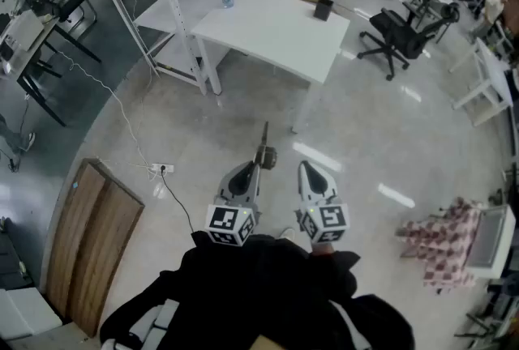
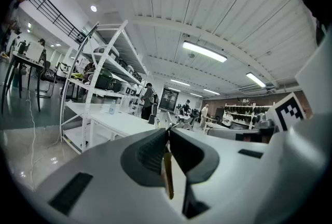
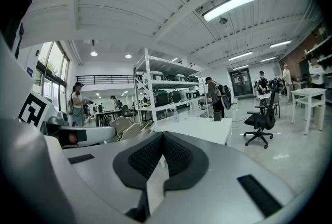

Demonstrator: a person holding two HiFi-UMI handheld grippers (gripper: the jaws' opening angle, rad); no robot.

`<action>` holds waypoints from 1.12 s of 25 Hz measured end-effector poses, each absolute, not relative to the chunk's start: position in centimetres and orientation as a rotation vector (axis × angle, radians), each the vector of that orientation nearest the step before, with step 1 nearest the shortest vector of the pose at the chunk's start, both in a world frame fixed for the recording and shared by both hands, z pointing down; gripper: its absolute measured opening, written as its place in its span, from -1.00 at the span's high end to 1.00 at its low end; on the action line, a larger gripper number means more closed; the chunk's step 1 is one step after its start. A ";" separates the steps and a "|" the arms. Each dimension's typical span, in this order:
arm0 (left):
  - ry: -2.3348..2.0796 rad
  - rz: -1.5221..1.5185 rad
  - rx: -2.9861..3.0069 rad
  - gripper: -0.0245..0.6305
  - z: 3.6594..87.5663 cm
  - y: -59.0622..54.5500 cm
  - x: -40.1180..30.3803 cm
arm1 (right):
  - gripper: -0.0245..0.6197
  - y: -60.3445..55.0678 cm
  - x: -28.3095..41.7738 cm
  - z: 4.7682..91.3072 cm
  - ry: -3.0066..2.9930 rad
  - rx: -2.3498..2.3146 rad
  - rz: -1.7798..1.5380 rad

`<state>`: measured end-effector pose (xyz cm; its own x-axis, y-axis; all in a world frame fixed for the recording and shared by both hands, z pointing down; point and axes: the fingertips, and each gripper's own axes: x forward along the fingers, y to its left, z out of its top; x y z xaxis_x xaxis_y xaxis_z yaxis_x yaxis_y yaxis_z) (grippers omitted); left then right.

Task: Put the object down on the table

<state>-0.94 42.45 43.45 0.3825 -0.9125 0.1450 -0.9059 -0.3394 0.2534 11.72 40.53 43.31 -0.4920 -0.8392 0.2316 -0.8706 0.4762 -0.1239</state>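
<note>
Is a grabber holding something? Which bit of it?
The left gripper pinches a thin stick-like object by its near end; the rest pokes out ahead. What it is cannot be told. The right gripper is shut on nothing.

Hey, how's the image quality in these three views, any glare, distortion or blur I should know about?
Head view: strong fisheye bending, with white glare streaks on the glossy floor. Left gripper view: round black vignette at the corners, strip light bright but not smeared. Right gripper view: ceiling lamp blown out, background fairly sharp.
</note>
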 end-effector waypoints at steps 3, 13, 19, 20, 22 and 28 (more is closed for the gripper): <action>-1.594 -0.036 2.362 0.85 43.2 42.3 -2.0 | 0.92 40.3 10.7 42.9 -2.592 1.512 0.316; -1.575 -0.037 2.398 0.85 43.0 41.3 -6.2 | 0.92 39.4 7.4 42.6 -2.627 1.591 0.338; -1.518 -0.040 2.433 0.85 43.3 41.1 -8.3 | 0.92 40.5 4.7 43.5 -2.587 1.628 0.295; -1.511 -0.040 2.431 0.85 43.6 41.1 -8.5 | 0.92 40.7 4.3 43.9 -2.576 1.624 0.280; -1.499 -0.038 2.426 0.85 44.1 40.8 -8.9 | 0.92 40.8 3.7 44.1 -2.565 1.619 0.265; -1.460 -0.028 2.461 0.85 44.2 39.0 -9.3 | 0.92 38.2 3.2 43.5 -2.521 1.686 0.247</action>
